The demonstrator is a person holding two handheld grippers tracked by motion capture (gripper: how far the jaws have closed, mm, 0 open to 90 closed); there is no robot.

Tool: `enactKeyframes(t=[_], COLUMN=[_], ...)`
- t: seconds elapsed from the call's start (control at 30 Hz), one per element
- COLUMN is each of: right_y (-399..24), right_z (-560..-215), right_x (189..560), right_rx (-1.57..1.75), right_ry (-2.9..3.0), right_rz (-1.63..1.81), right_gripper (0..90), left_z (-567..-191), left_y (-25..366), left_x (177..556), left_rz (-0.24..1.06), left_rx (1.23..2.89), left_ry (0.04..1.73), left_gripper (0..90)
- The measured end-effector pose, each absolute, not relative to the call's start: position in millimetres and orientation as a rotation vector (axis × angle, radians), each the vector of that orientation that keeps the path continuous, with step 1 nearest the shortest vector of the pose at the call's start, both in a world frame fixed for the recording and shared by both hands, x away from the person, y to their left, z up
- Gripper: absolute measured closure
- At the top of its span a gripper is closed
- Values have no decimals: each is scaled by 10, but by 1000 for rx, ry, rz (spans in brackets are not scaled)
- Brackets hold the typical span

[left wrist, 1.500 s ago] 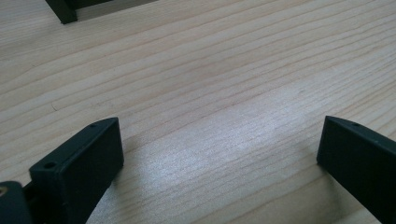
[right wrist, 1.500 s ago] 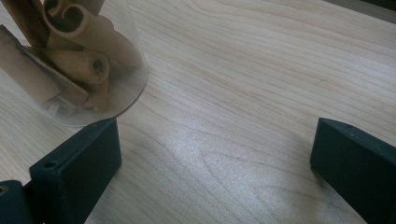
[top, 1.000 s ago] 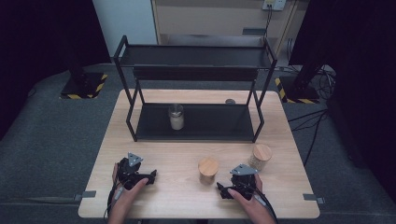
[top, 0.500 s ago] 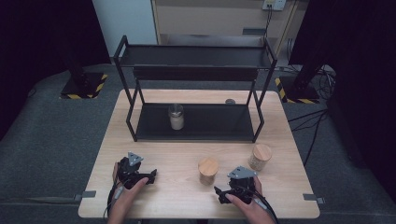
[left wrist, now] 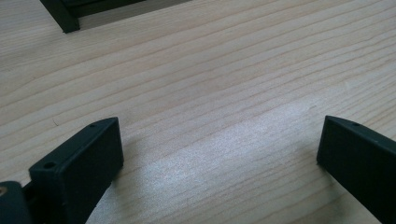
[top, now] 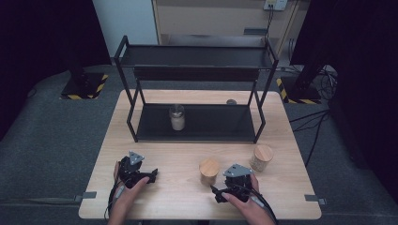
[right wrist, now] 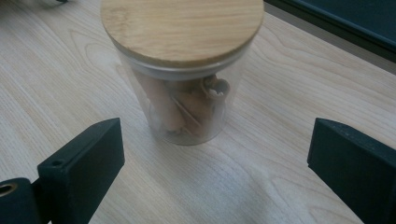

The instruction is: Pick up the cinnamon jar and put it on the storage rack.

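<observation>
Compared with a second ago, one small change is seen in the high view: the right gripper point(top: 219, 193) has been drawn a little toward the near table edge and turned, so that its jaws are now aimed at the near jar point(top: 209, 170). The left gripper point(top: 149, 175) has kept its place. From this it is judged that the approach to the near jar is being set up and that no grasp is made yet.

From the largest thing to the smallest, the following is counted. One wooden table point(top: 281, 122) is present. One black two-level shelf point(top: 197, 56) is standing on its far half. Three glass jars are counted: one jar with pale contents point(top: 177, 117) is placed on the lower level of the shelf, and two jars with bamboo lids are standing on the table in front of the shelf, the near jar and the right jar point(top: 261, 157), apart from each other. Two grippers are held, one in each hand.

In the right gripper view, the near jar point(right wrist: 183, 70) is seen upright just ahead of the jaws, with brown sticks inside, maybe cinnamon. The jaws are spread wide and the jar is not touched. In the left gripper view, the jaws are also spread wide, and bare table wood point(left wrist: 210, 93) lies between them.
</observation>
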State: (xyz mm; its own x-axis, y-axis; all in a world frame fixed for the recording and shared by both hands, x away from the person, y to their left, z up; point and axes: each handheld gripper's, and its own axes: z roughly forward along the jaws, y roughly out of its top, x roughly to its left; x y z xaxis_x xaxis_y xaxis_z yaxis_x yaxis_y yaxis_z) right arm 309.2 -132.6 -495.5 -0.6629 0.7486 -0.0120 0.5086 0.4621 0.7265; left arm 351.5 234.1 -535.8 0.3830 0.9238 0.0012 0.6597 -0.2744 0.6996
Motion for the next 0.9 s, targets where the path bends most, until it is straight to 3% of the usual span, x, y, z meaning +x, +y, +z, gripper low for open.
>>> enactKeyframes(t=[0.53, 0.9], right_y=[-1097, -977], right_z=[-4970, -4993], right_x=[3238, 3330], right_rx=[1032, 1043], right_ry=[2410, 2420], right_rz=[1023, 1038], right_gripper=[44, 109], left_z=[-5358, -5358], left_y=[2341, 2341], left_x=[3515, 3515], left_rz=[555, 555], left_rx=[2029, 2029], left_ry=[1355, 1355], left_gripper=[0, 0])
